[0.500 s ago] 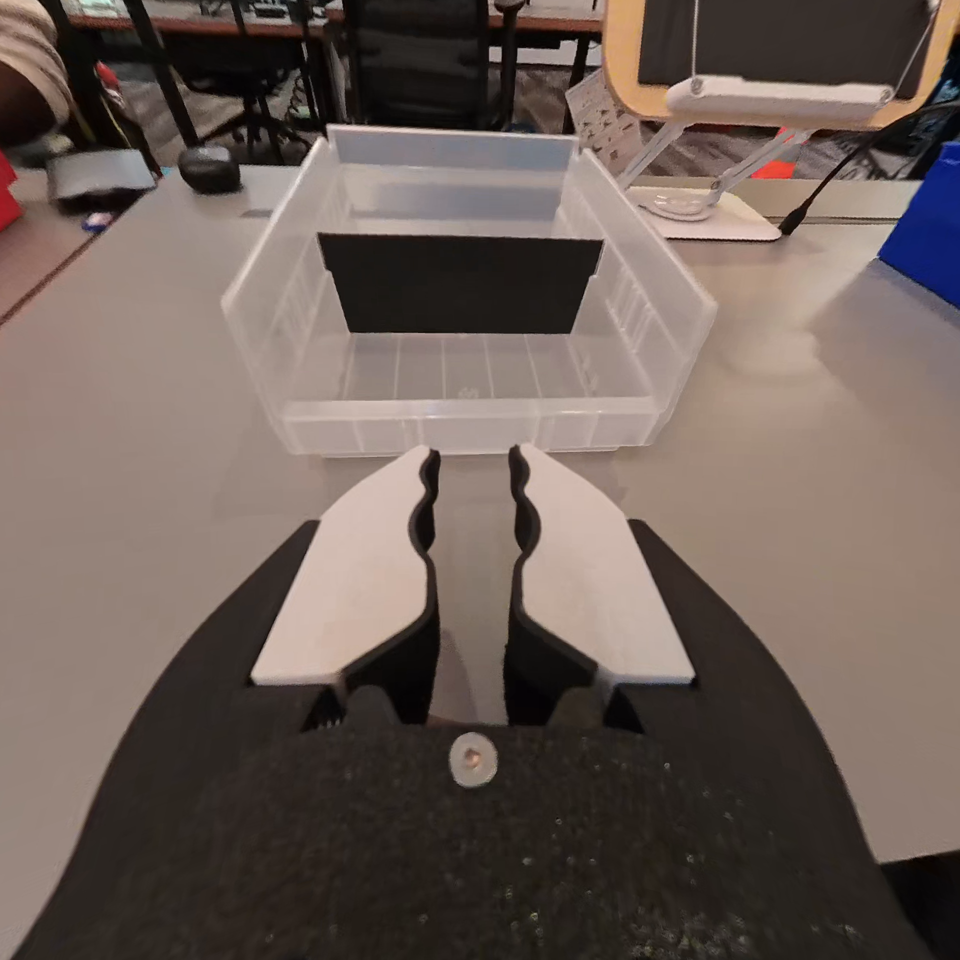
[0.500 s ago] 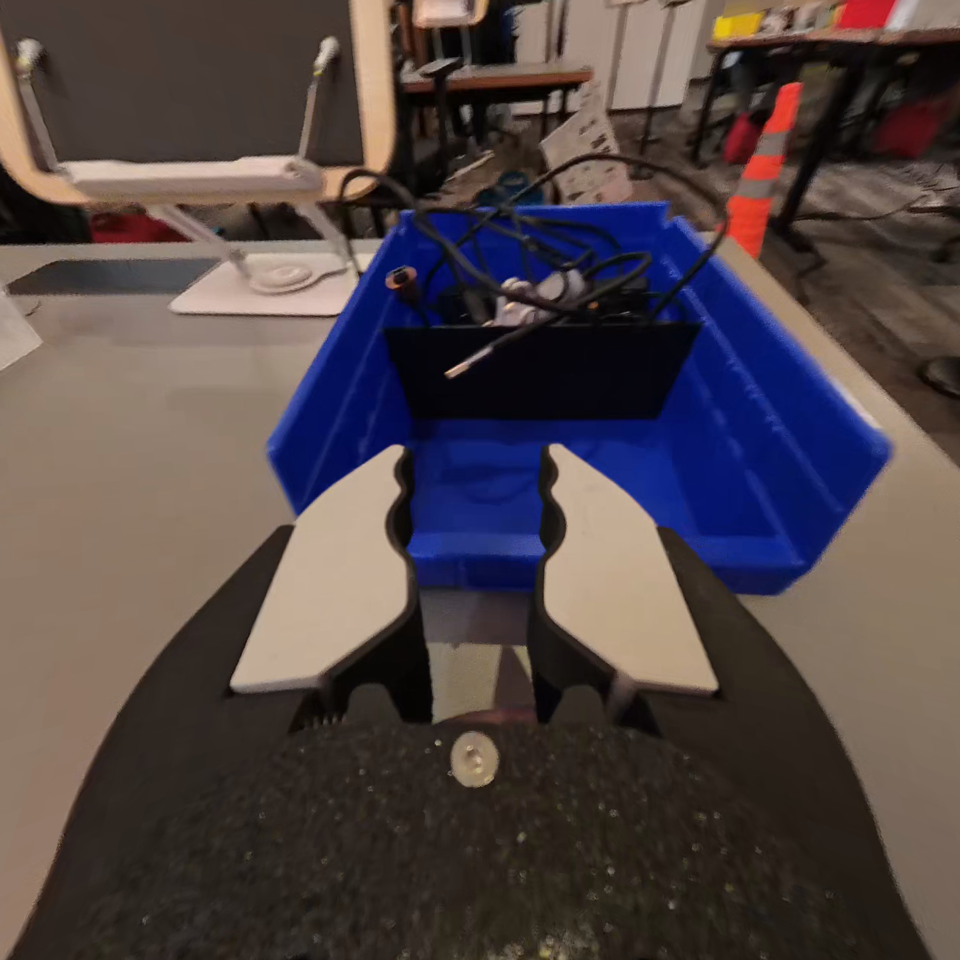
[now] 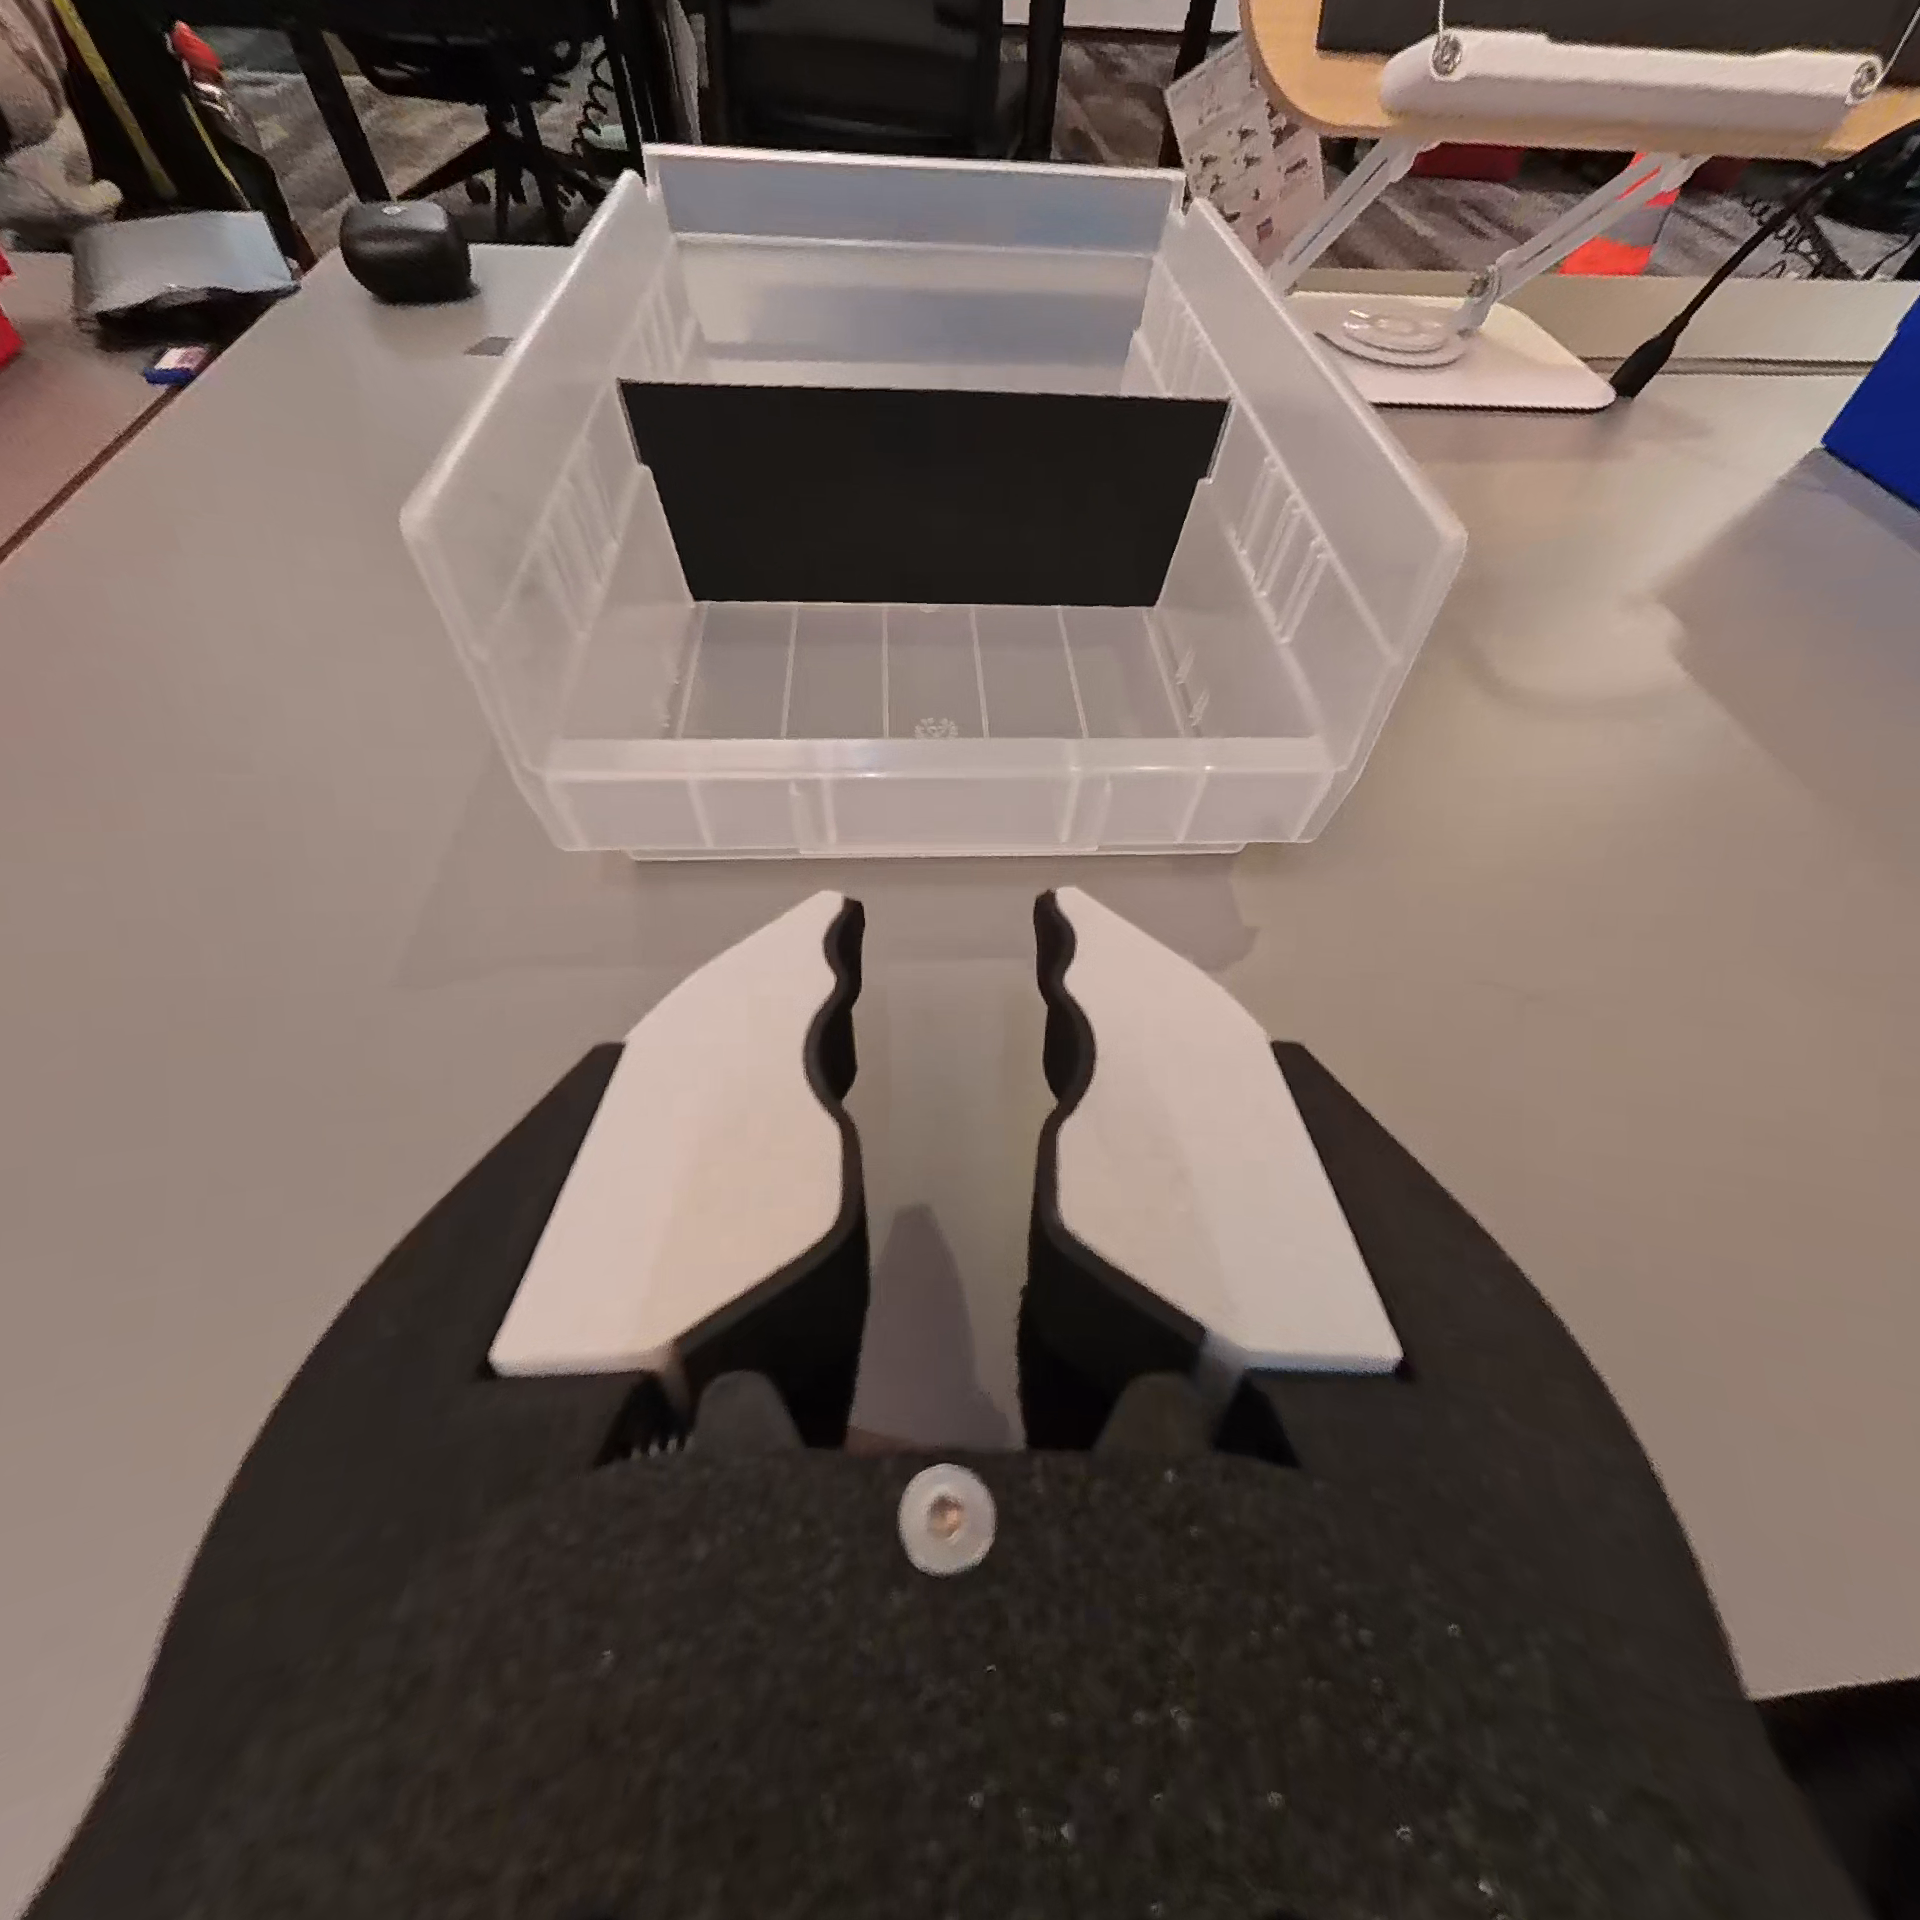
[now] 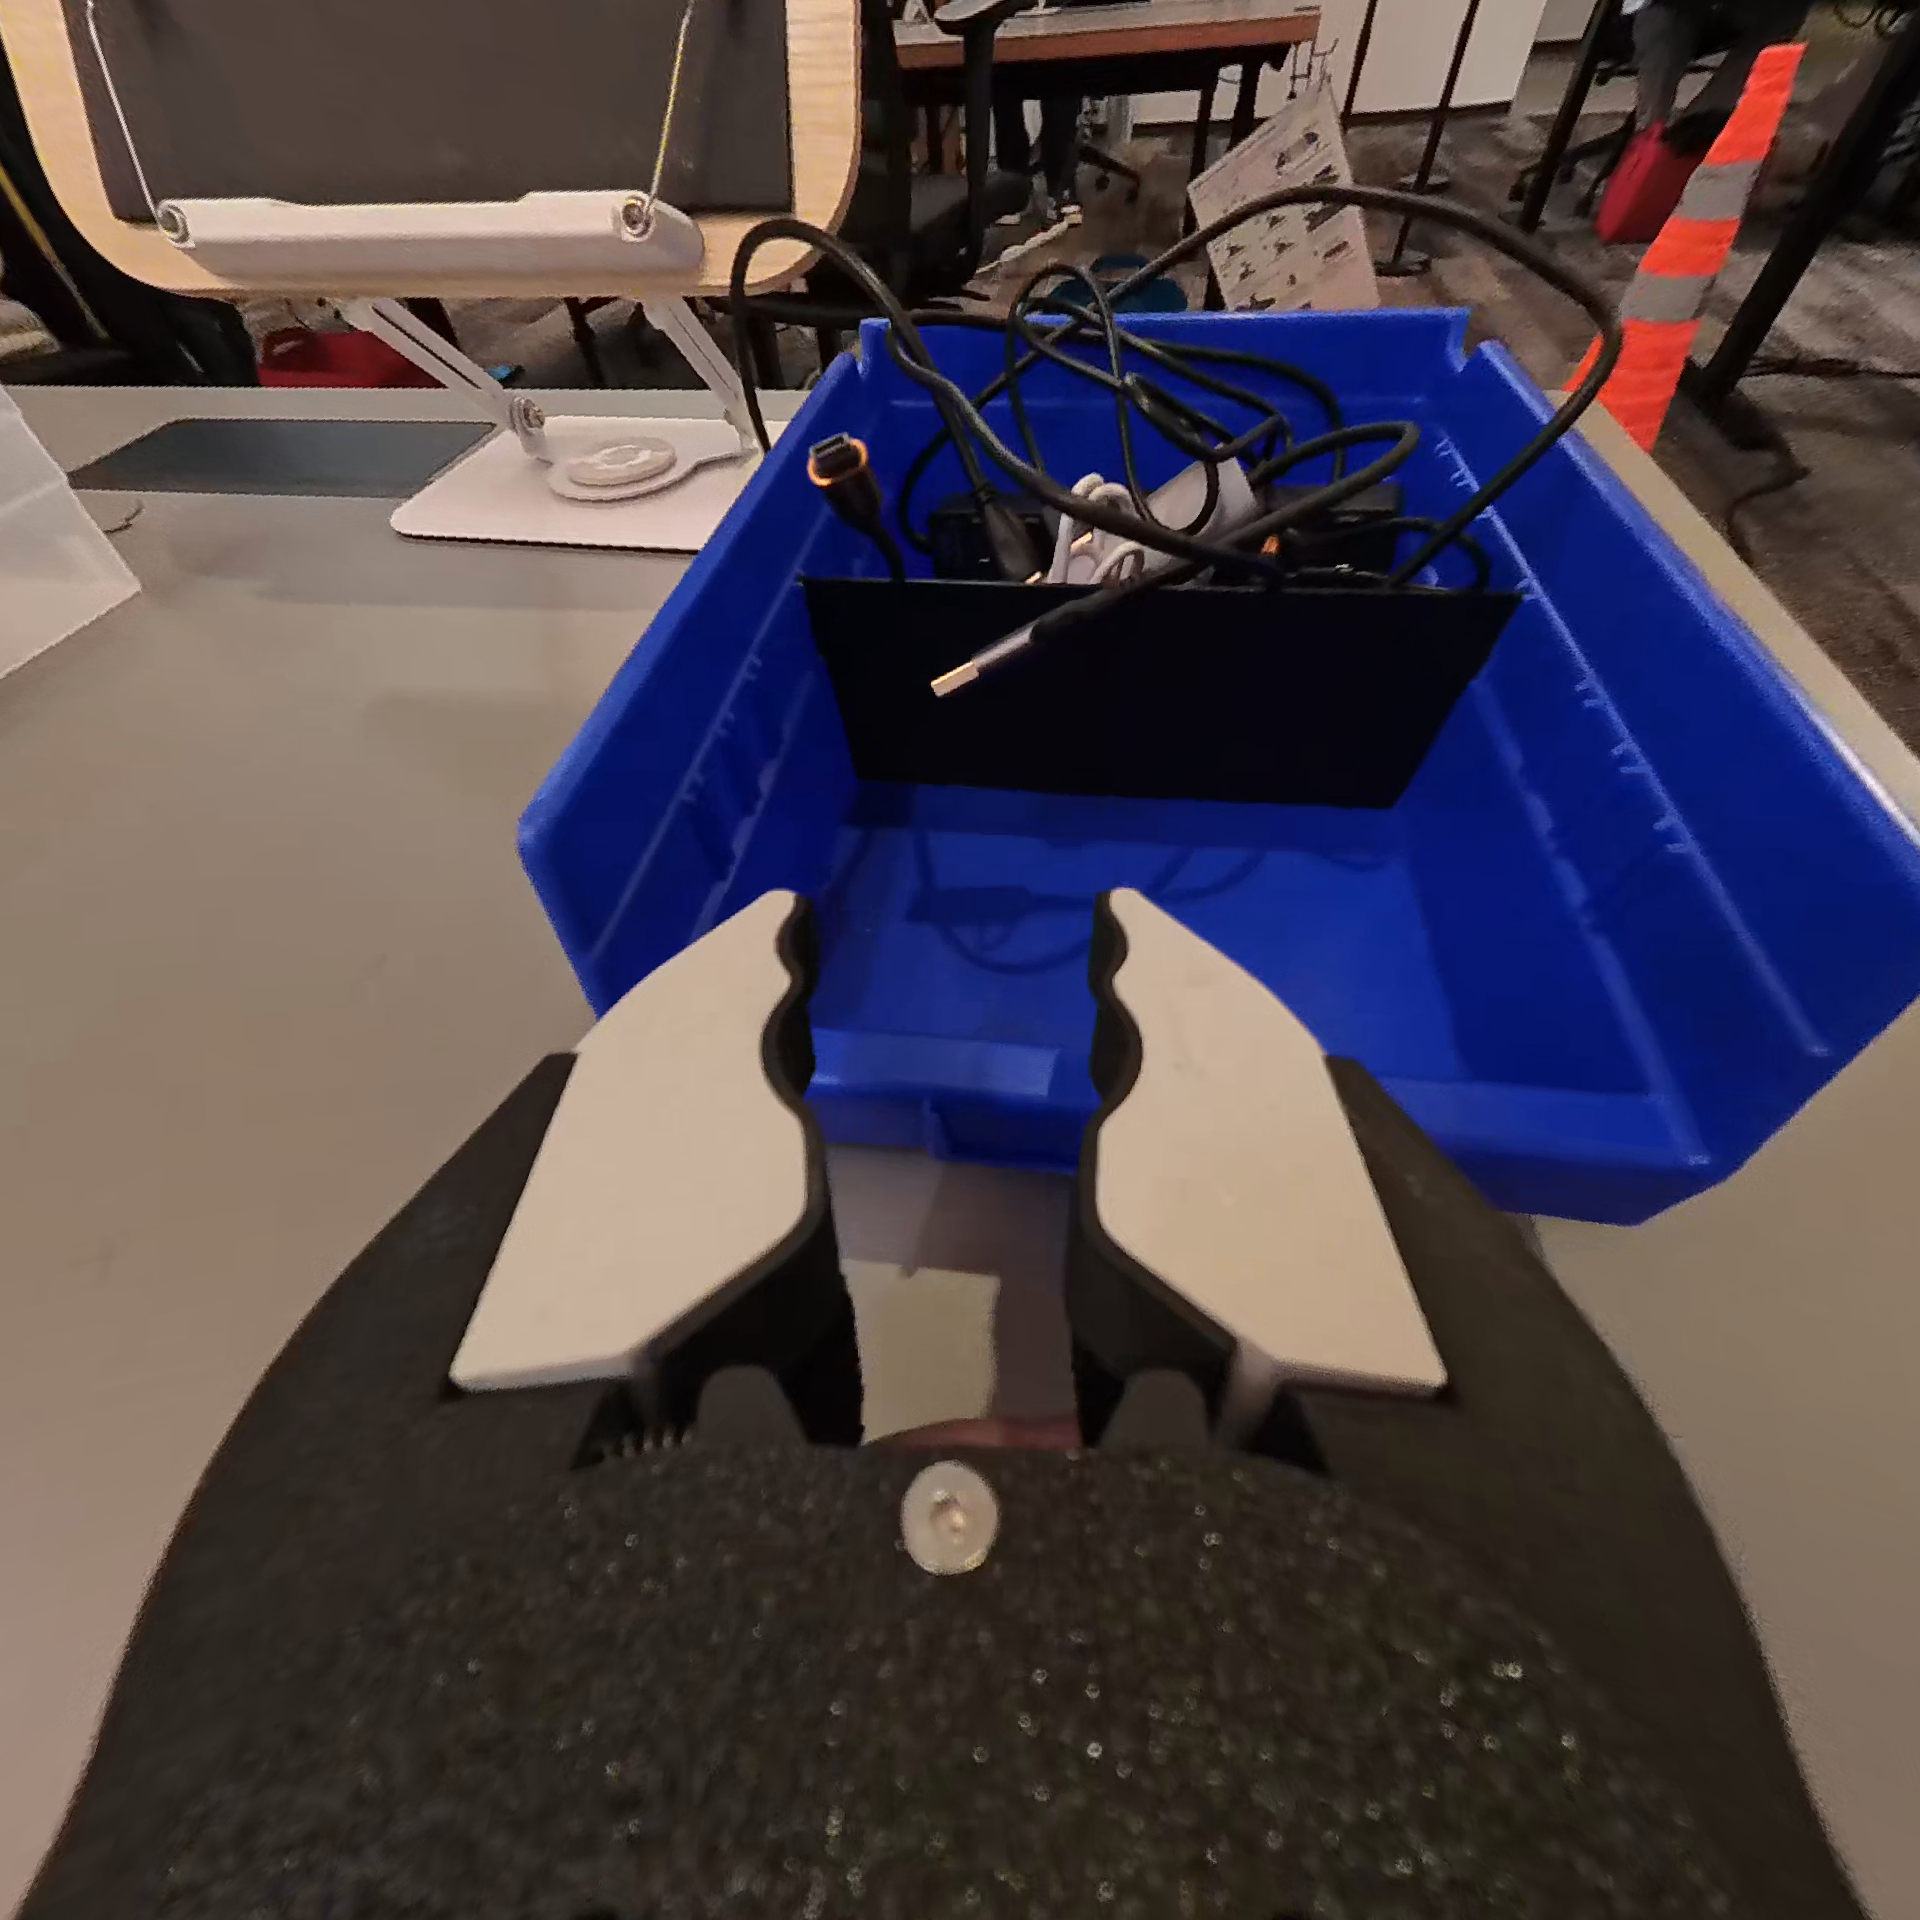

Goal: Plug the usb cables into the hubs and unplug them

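A blue bin (image 4: pixel 665 790) sits on the grey table in the right wrist view. Behind its black divider (image 4: pixel 1143 707) lies a tangle of black usb cables (image 4: pixel 1164 436) with dark hubs (image 4: pixel 1340 514) and a white-grey piece. One usb plug (image 4: pixel 977 670) hangs over the divider. My right gripper (image 4: pixel 948 914) is open and empty, its tips over the bin's front compartment. In the left wrist view a clear empty bin (image 3: pixel 1340 582) with a black divider (image 3: pixel 925 499) stands ahead. My left gripper (image 3: pixel 948 914) is open and empty, just short of its front wall.
A white tablet stand (image 4: pixel 582 478) holding a wood-framed screen stands at the table's back, also in the left wrist view (image 3: pixel 1444 353). A black case (image 3: pixel 403 249) lies at the back left. An orange cone (image 4: pixel 1704 229) stands on the floor beyond the table's right edge.
My right gripper has moved forward, so its tips now reach over the blue bin's front, and its jaws stand slightly wider. My left gripper has opened a little and has barely moved.
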Tool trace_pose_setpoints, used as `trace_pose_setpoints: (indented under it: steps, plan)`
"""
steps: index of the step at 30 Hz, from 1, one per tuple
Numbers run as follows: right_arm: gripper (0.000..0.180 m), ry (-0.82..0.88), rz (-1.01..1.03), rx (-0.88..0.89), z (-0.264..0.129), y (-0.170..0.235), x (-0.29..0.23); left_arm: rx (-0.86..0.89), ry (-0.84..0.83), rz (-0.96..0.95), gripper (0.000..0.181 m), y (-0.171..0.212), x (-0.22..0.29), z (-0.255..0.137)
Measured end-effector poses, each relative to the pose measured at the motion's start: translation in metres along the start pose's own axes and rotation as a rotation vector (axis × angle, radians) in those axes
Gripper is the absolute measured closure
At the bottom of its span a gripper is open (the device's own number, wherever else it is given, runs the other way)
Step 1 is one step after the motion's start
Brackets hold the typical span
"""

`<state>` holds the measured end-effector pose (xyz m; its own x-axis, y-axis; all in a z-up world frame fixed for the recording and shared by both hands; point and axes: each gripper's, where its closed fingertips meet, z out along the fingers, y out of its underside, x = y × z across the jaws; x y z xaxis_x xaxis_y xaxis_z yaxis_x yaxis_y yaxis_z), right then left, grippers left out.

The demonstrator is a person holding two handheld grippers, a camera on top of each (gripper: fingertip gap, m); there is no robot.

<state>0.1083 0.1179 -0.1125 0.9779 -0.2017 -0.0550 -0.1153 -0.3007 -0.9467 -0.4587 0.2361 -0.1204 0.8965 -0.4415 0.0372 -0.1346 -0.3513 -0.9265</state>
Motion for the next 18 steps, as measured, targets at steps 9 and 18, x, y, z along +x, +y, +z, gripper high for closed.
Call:
trace_pose_setpoints:
  steps: [9, 18]
  plan:
    - [0.131, -0.005, 0.033, -0.005, -0.004, 0.002, 0.003, -0.015, 0.01, 0.022, 0.149, 0.002, 0.007, 0.008]
    - [0.124, -0.277, -0.101, 0.089, -0.013, -0.016, -0.069, 0.04, 0.125, 0.076, 0.144, -0.007, 0.031, 0.015]
